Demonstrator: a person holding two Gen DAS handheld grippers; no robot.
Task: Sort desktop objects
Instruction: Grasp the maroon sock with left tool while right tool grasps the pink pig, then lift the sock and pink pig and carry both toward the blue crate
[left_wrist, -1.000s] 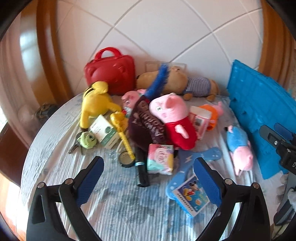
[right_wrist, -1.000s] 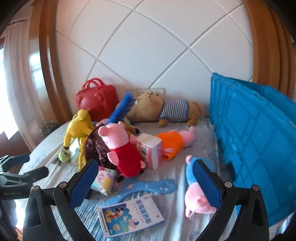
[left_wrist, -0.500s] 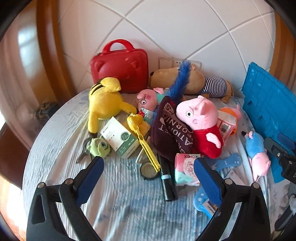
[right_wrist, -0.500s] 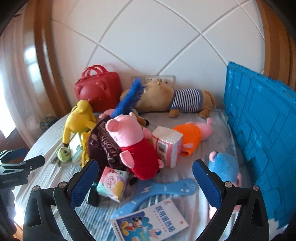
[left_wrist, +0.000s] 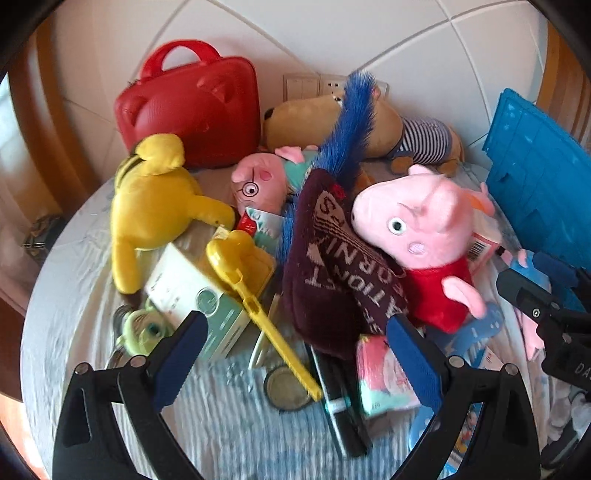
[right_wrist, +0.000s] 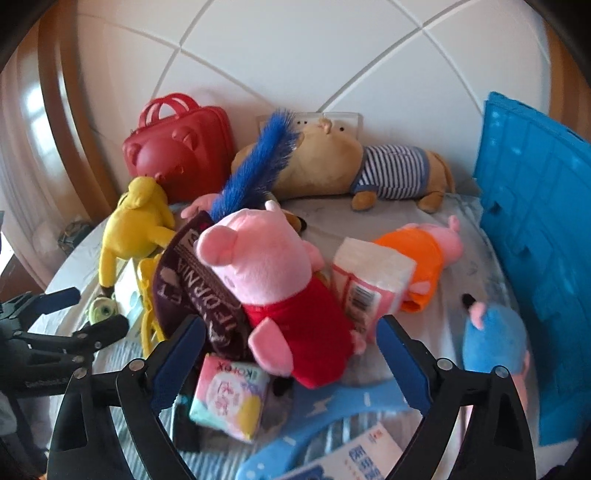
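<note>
A pile of toys and boxes lies on a cloth-covered round table. A pink pig plush in a red dress leans on a dark maroon knit cap. My left gripper is open and empty, just short of a yellow toy saw and a white-green box. My right gripper is open and empty, close in front of the pig plush and a pastel tissue pack.
A blue crate stands at the right. A red case, a brown striped plush, a yellow plush, an orange pig plush, a blue plush, a pink tissue pack, a blue boomerang lie around.
Both grippers have moved forward toward the pile, so the toys loom larger. The left view has swung left from the boomerang and booklet to the cap and saw. Both stay open.
</note>
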